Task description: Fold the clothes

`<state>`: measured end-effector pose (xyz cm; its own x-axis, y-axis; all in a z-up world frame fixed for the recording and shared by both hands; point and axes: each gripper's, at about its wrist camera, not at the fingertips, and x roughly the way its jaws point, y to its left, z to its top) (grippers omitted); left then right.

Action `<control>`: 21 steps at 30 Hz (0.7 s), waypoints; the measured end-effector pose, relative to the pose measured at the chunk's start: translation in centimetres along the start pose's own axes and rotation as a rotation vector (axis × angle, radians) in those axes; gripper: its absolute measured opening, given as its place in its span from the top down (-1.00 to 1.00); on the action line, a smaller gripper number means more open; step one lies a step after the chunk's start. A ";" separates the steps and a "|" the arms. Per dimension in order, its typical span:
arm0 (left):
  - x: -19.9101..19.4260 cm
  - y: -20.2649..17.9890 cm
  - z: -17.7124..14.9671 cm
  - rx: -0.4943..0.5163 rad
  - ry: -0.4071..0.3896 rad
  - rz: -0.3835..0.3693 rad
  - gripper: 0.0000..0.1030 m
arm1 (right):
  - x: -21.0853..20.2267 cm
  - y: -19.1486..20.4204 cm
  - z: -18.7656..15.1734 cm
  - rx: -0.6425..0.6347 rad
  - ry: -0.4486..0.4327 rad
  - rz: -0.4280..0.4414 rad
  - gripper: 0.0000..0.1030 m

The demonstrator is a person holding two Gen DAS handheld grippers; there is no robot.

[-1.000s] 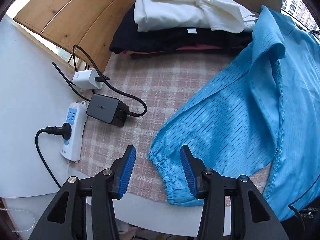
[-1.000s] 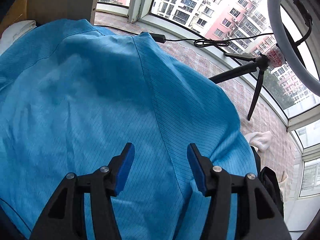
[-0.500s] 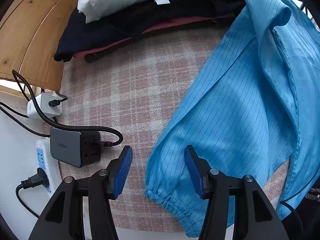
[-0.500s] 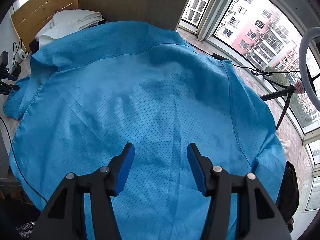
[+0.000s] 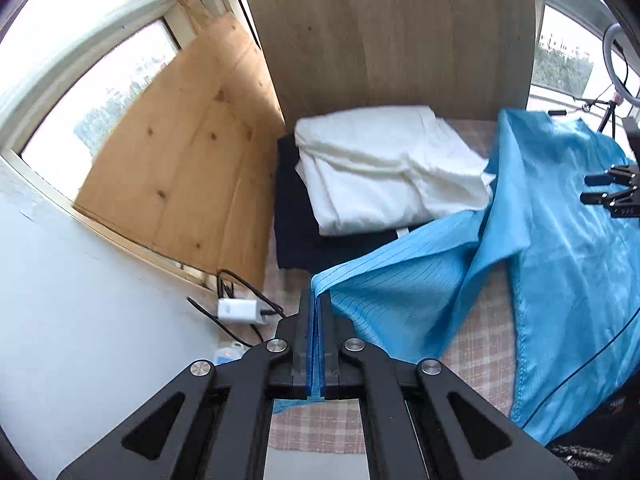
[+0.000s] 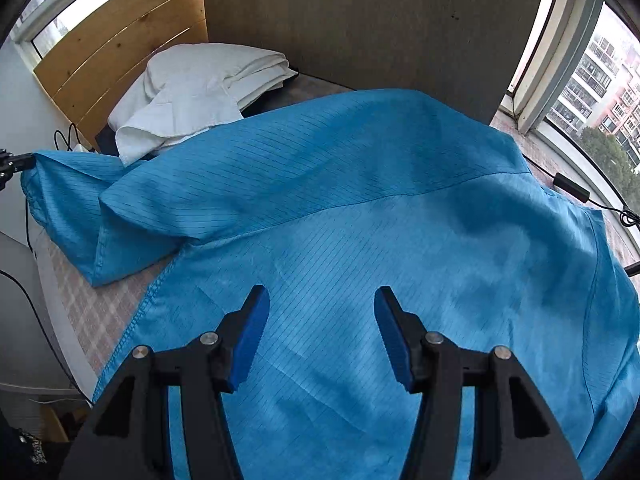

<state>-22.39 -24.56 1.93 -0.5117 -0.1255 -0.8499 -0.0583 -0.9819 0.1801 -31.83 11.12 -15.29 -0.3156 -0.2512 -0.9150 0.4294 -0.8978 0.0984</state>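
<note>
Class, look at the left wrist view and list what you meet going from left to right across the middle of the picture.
Pine board → folded black garment → folded white garment → blue striped garment → right claw, at the far right edge.

A checked pink cloth (image 5: 474,354) covers the work surface. At its far end, against a grey-brown wooden panel (image 5: 392,32), lies a dark folded garment (image 5: 298,232) with a white folded garment (image 5: 384,172) on top. To the left a lighter knotty wood board (image 5: 184,168) leans by the window. A white charger (image 5: 236,311) with black cables sits at the cloth's left edge. Through the right window stand apartment blocks (image 6: 596,92), and a black adapter (image 6: 572,187) on a cord rests on the sill
</note>
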 end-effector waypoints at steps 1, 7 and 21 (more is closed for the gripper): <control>-2.5 1.4 1.6 -0.013 -0.050 0.010 0.99 | 0.1 -0.4 1.0 0.030 -0.005 0.032 -0.05; -13.6 3.8 6.4 0.028 -0.205 0.098 0.99 | 4.6 -1.4 4.9 0.173 0.066 0.175 -0.05; -16.5 -6.5 -4.0 0.123 -0.158 -0.111 0.98 | 12.4 -4.8 7.8 0.338 0.119 0.052 0.55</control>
<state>-10.09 -16.69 12.83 -0.6240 0.0157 -0.7813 -0.2206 -0.9627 0.1568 -44.38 9.49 -24.07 -0.1915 -0.2738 -0.9425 0.1317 -0.9588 0.2517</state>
